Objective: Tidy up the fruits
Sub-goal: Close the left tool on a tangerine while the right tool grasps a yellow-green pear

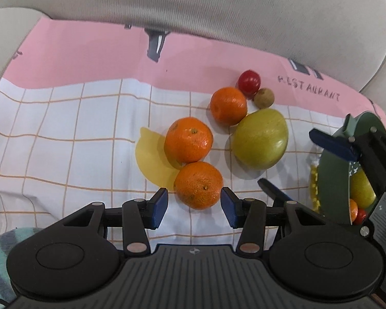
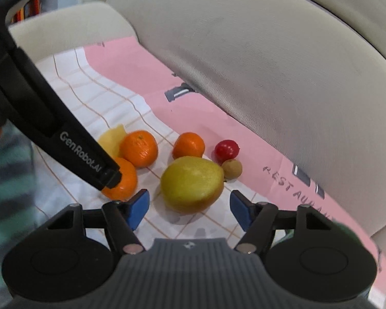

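I see three bright orange mandarins [image 1: 198, 185] at centre frame, beside a pale yellow flat cutout [image 1: 151, 158]. To the right sits a yellow-green mango [image 1: 260, 139], with a glossy red fruit [image 1: 249, 82] and a dull brown one [image 1: 264, 98] above it. The cloth [image 1: 64, 118] is white with a thin orange grid, pink along its upper band with grey lettering. My pads [image 1: 159, 207] are blue on black.

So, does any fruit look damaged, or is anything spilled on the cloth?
Nothing stands out. The three oranges, the large yellow-green fruit, the red fruit and the small brown one look whole, and the cloth shows no spill.
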Available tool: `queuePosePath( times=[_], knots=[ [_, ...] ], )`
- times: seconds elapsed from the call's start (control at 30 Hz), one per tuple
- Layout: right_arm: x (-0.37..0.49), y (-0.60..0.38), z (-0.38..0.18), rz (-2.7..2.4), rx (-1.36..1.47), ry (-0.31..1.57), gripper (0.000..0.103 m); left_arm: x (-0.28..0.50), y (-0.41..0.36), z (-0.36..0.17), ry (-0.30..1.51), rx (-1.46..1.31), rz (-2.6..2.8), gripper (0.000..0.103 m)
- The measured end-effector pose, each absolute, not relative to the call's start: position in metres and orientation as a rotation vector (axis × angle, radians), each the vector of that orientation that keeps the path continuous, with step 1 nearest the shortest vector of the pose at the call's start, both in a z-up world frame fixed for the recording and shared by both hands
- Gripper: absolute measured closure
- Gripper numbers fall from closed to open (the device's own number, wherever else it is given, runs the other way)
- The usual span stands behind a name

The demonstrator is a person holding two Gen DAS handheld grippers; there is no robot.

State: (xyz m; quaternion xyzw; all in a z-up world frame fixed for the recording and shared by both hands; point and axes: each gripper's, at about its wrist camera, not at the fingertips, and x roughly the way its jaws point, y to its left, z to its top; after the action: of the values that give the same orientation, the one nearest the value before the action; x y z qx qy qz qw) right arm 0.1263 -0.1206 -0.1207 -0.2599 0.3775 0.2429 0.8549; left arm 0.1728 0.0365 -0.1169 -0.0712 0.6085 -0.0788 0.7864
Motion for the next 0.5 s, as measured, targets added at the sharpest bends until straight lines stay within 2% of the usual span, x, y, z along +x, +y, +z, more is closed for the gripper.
queuePosePath(
  times=[0.5],
  knots=[
    [0.141,-0.108,-0.144,0.512,-0.655,0.781,0.036,0.185,0.034,-0.140,1.382,-0.189,-0.202,0.048]
  ],
)
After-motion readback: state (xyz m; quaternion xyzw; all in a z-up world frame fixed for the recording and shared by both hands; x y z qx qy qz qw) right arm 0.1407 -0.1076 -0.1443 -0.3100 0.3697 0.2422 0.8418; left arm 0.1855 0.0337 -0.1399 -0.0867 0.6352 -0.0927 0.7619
